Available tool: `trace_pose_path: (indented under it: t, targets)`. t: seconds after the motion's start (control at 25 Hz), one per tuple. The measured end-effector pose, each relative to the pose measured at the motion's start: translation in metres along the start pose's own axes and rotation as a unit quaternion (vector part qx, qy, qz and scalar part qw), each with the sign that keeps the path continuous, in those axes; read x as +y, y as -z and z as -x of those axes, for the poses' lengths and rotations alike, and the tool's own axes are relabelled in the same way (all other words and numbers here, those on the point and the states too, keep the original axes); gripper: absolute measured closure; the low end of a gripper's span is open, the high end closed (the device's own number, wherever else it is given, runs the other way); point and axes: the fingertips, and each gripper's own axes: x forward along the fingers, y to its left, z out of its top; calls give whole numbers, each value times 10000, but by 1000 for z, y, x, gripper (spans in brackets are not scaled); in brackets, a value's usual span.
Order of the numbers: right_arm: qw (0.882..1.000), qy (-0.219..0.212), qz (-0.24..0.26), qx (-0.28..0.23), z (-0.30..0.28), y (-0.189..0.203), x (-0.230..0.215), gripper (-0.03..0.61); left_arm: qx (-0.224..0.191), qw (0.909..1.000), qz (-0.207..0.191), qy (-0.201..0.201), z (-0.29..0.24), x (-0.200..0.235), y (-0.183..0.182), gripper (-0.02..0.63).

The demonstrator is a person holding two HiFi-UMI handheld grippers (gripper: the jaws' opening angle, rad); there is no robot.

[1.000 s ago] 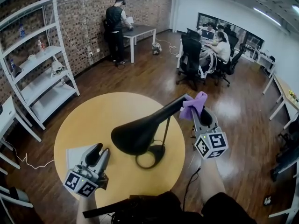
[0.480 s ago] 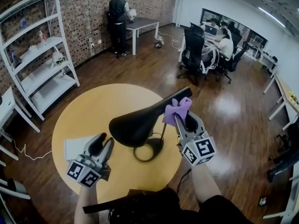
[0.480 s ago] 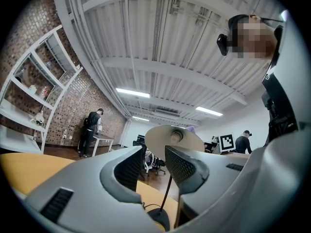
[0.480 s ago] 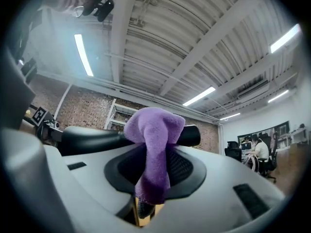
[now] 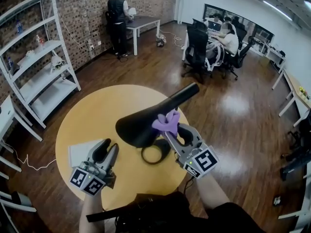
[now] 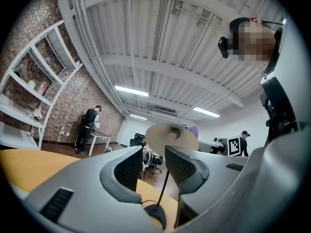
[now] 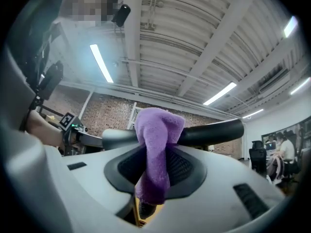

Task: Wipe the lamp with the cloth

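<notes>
Pinching the purple cloth [image 5: 166,123] between its jaws, the right gripper [image 5: 171,131] held it up against the black lamp [image 5: 138,128] near the middle of the frame. The cloth met the lamp where the broad head narrows into the long arm, and the two seemed to be touching. The left gripper [image 5: 105,152] hung at lower left, jaws apart with nothing between them and well clear of the lamp. The lamp stood on a round yellow table [image 5: 102,108], its thin stem rising from an open ring base [image 5: 155,155] just below the head.

The cloth looked soft, limp and light. It drooped over the jaw tips, so a firm pinch on a bunched fold, as here, probably suited it best. The lamp looked stiff but top-heavy on that slim stem and small ring. Pressing on the head could likely rock or slide it, so the free gripper might steady the base or stem.

Counted: one lamp, one cloth, two grippers, one round table, one white sheet [image 5: 77,152] lying on the table by the left gripper, and one white shelf unit [image 5: 36,62] at upper left. One person [image 5: 116,21] stood at a desk near the top, and a few sat at upper right.
</notes>
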Motion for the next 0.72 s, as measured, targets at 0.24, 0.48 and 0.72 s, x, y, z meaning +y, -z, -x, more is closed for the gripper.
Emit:
trace_pose_path:
  t: [0.24,0.48,0.72]
  targets:
    - [9974,-698,176,-63,9,3,42,477,99,9998,107,100,-3,-2,6,472]
    - [9943,-1070,12,14,14,17,60,477,176,9994,182,220,-12,-10,16,472]
    - [9962,474,-544,-491,34,6,-38,477,242,9994,147,196,-13,-18,19,472]
